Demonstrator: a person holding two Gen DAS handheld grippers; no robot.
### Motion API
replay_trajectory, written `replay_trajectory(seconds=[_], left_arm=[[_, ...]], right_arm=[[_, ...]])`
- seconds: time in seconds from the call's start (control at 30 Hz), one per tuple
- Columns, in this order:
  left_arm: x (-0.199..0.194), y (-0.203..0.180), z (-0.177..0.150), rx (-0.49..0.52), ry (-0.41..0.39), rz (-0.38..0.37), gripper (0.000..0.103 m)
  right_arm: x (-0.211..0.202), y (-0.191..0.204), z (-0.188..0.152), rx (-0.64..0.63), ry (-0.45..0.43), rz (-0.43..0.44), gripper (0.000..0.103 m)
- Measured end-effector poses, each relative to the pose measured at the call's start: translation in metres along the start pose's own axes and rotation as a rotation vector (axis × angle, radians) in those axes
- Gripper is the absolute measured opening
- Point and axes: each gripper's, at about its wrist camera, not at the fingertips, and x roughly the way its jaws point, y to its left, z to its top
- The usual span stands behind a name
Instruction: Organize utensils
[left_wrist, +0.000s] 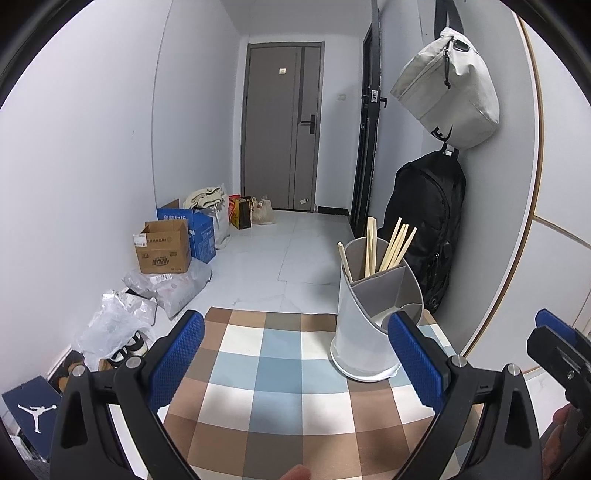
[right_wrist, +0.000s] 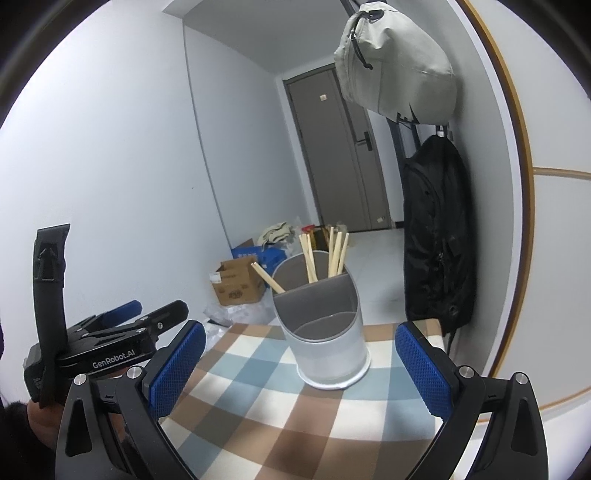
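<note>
A grey and white utensil holder (left_wrist: 373, 314) stands upright on the checked tablecloth (left_wrist: 280, 384), at its far right. Several wooden chopsticks (left_wrist: 391, 245) stand in its back compartment; the front compartment looks empty. The holder also shows in the right wrist view (right_wrist: 325, 332), with the chopsticks (right_wrist: 332, 254) in its back compartment. My left gripper (left_wrist: 295, 362) is open and empty, above the cloth, to the left of and nearer than the holder. My right gripper (right_wrist: 301, 365) is open and empty, right in front of the holder. The left gripper shows at the left in the right wrist view (right_wrist: 122, 325).
The table stands against a white wall with a black backpack (left_wrist: 428, 229) and a grey bag (left_wrist: 450, 88) hanging above it. Cardboard boxes (left_wrist: 164, 247) and plastic bags (left_wrist: 110, 325) lie on the floor to the left. A grey door (left_wrist: 280, 125) is at the far end.
</note>
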Motion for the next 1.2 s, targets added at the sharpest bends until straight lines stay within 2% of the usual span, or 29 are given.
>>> replay_trajectory(seconds=[1.2], left_arm=[[0.0007,-0.0043,-0.0046,0.012,0.005,-0.002,0.097]], right_arm=[[-0.0012,0.0007,-0.002,0.001,0.014,-0.003,0.103]])
